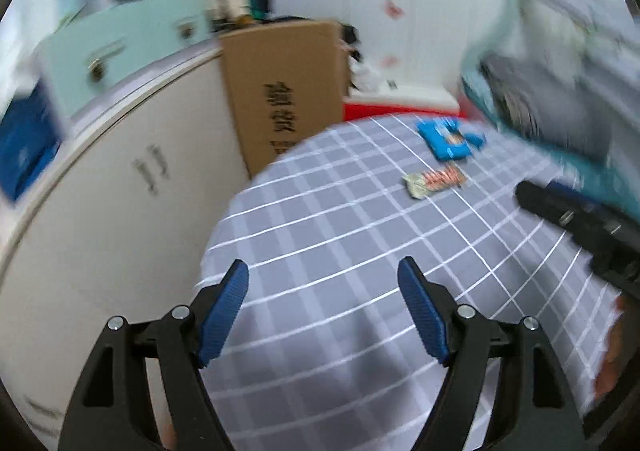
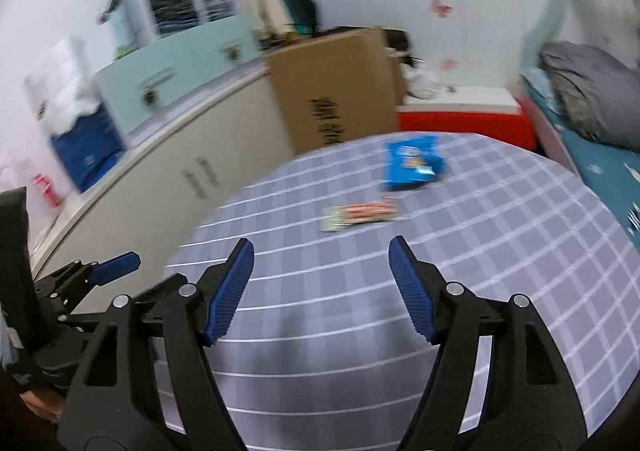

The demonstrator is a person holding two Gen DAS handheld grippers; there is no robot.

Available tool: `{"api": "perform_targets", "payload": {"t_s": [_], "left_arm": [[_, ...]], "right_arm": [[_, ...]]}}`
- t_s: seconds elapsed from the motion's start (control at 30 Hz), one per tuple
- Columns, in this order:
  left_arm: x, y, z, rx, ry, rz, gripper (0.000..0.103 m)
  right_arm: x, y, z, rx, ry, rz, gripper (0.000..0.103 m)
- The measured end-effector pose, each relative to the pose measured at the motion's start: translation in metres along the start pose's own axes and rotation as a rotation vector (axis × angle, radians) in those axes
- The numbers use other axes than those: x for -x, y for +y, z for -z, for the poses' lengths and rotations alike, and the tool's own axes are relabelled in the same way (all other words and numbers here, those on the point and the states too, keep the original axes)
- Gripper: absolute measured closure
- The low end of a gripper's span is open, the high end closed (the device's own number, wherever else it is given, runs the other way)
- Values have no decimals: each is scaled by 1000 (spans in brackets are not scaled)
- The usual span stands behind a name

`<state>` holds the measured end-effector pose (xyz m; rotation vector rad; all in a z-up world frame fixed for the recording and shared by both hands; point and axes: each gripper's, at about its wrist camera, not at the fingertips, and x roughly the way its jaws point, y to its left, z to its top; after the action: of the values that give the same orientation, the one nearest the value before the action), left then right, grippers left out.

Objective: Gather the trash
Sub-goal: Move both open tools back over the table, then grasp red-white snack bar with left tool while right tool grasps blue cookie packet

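Two bits of trash out on the checked tablecloth (image 2: pixel 500 251), toward the far side: blue snack packet (image 2: pixel 412 167), and just nearer, apart from it, flat red-and-green wrapper (image 2: pixel 360 215). Both lying flat and loose, likely easy to pinch at an edge.

Left gripper (image 1: pixel 323 311) spread wide, nothing between the blue pads (image 1: pixel 224 315). Right gripper (image 2: pixel 322 289) likewise wide and empty. Both angled down over the near cloth, well short of the trash; probably approach, with jaws pre-opened for a grab.

No bin or bag for the trash in sight. Cardboard box (image 2: pixel 336 87) behind the table, printing too smeared to read. Heavy blur throughout; wrapper lettering illegible. Table edge on the near side cut off by gripper frames.
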<state>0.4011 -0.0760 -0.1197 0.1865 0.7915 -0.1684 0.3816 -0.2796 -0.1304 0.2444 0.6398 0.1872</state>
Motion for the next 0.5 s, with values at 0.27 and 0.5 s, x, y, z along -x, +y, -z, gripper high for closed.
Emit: {"api": "perform_targets", "payload": {"t_s": [0.27,0.5], "left_arm": [[-57,-87,-40,-368,-44,-51,28],[-101,-104,-63,-405,14,7,28]], "right_arm": [[-8,-71,-7,-50,35,94,31],[-24,-100,-19,-90,46,114,31]]}}
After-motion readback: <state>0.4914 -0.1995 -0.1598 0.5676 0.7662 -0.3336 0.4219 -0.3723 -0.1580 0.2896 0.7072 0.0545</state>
